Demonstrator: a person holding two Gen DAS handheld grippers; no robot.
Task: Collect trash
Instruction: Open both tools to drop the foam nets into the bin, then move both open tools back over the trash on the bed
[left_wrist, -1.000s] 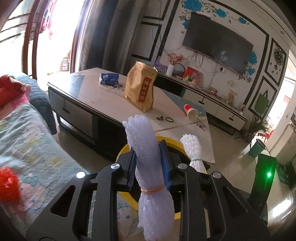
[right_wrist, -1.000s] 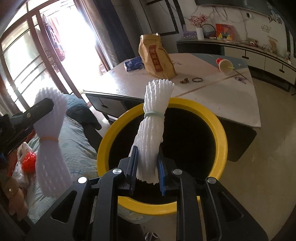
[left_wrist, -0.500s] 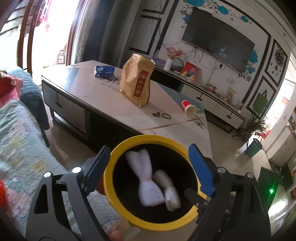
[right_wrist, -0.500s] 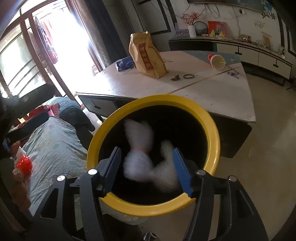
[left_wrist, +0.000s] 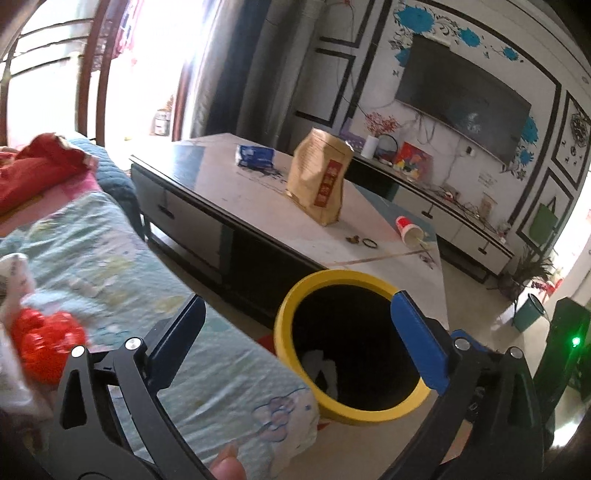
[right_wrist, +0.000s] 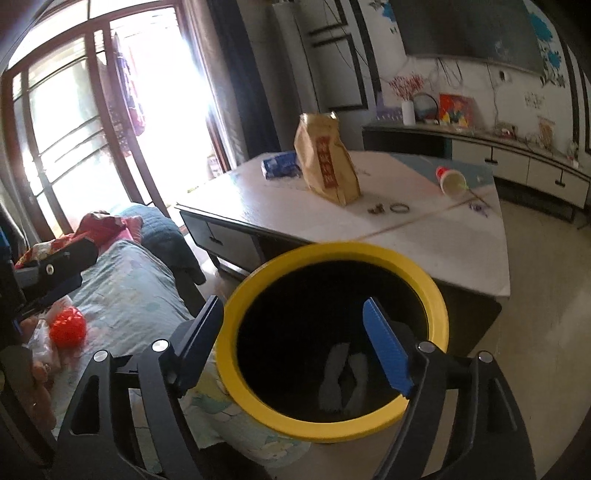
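A yellow-rimmed black bin (left_wrist: 325, 275) (right_wrist: 441, 306) stands on the floor between the sofa and the coffee table. Two white foam-net bundles (right_wrist: 343, 376) (left_wrist: 323, 369) lie at its bottom. My left gripper (left_wrist: 295, 326) is open and empty, to the left of the bin and over the sofa edge. My right gripper (right_wrist: 293, 319) is open and empty right above the bin's mouth. On the sofa lie a red net ball (left_wrist: 44, 343) (right_wrist: 68, 326) and a red wrapper (left_wrist: 40, 166). The table holds a brown paper bag (left_wrist: 319, 181) (right_wrist: 327, 162), a blue packet (left_wrist: 255, 155) (right_wrist: 280, 165) and a tipped red paper cup (left_wrist: 408, 230) (right_wrist: 452, 180).
The coffee table (left_wrist: 229, 199) (right_wrist: 424, 236) stands just behind the bin. The sofa with a patterned cover (left_wrist: 110, 266) (right_wrist: 125, 288) fills the left. A TV cabinet (left_wrist: 465, 225) lines the far wall. A small green bin (left_wrist: 528, 312) stands on the floor at right.
Both grippers opened and dropped their foam-net bundles into the bin. The left gripper has since swung left toward the sofa; the right stays above the bin.
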